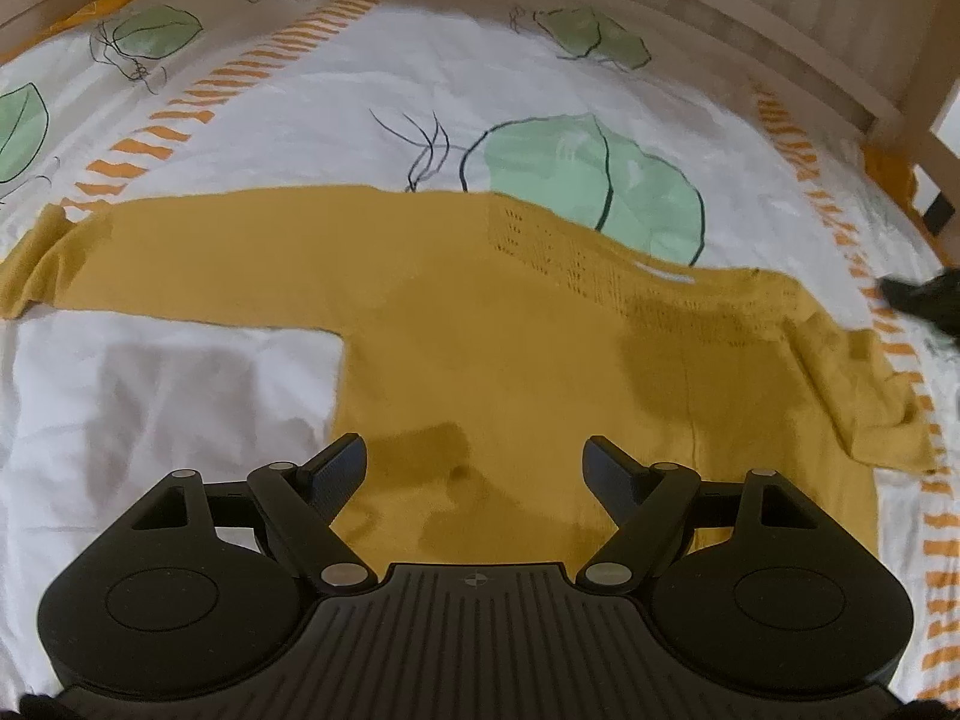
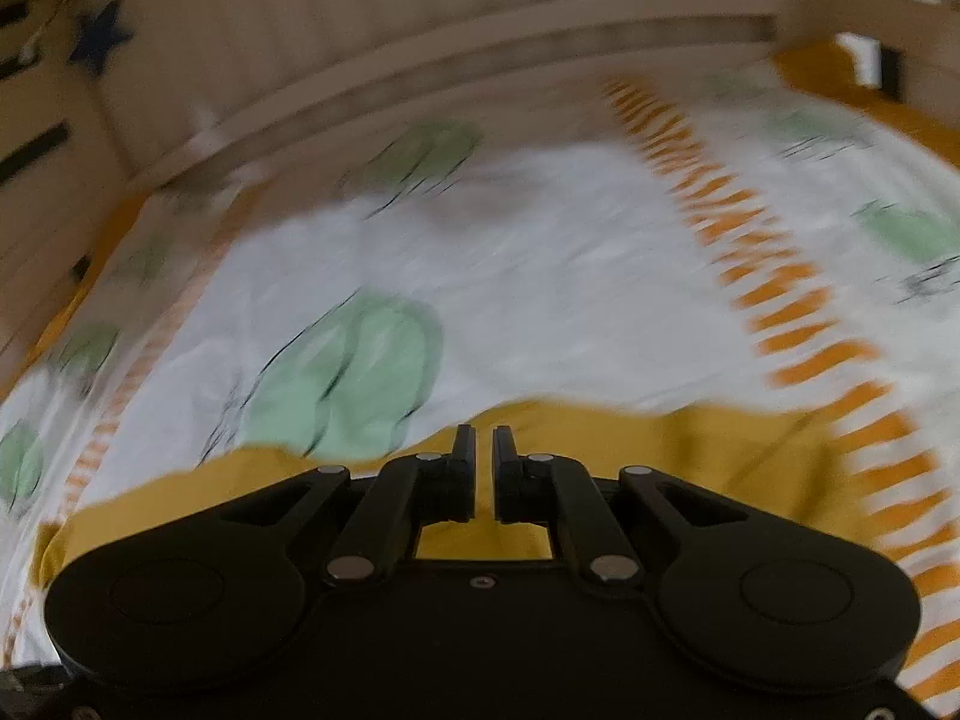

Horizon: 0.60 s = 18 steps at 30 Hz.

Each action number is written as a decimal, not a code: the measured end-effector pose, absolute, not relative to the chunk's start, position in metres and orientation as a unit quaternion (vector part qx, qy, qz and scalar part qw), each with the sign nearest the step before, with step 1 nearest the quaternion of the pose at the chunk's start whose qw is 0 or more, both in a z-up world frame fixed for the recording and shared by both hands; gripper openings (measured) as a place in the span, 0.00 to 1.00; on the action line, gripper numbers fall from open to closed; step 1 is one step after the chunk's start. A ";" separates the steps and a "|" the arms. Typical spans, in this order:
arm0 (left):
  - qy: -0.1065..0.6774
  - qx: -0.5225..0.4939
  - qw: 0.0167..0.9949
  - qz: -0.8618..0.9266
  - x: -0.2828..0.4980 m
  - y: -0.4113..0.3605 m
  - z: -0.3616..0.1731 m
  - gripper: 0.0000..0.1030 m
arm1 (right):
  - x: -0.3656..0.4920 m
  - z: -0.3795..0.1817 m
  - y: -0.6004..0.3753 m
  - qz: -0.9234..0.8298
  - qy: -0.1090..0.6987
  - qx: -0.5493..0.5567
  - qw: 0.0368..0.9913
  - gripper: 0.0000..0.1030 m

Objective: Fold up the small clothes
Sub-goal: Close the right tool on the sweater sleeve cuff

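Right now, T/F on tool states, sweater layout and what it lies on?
1. The left tool is open. True.
2. The mustard sweater is bunched in a heap. False: it lies spread flat, one sleeve stretched out sideways.
3. The sweater lies on a leaf-print sheet. True.
4. The right tool is wide open. False: its fingers are nearly together, with only a narrow gap.
5. The left tool grips the hem. False: nothing is between its fingers.

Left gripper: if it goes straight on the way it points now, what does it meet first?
Most likely the mustard sweater: the open left gripper points across its body. Beyond lies the leaf-print bedsheet. Depth is unclear.
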<state>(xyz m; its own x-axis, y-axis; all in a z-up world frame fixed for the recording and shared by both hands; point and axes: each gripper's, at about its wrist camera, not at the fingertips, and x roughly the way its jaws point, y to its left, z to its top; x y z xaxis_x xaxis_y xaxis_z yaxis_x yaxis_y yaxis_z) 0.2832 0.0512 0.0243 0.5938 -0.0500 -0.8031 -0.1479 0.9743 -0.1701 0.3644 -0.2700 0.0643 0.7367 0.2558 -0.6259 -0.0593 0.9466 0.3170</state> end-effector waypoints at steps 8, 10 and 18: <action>0.445 -0.128 0.886 0.025 0.283 0.059 0.029 0.76 | 0.360 0.037 -0.220 0.080 0.365 0.095 0.923 0.41; 0.445 -0.132 0.886 0.020 0.284 0.057 0.030 0.76 | 0.364 0.033 -0.234 0.059 0.365 0.100 0.924 0.62; 0.453 -0.129 0.882 0.004 0.286 0.046 0.027 0.76 | 0.374 0.005 -0.302 0.001 0.391 0.156 0.907 0.66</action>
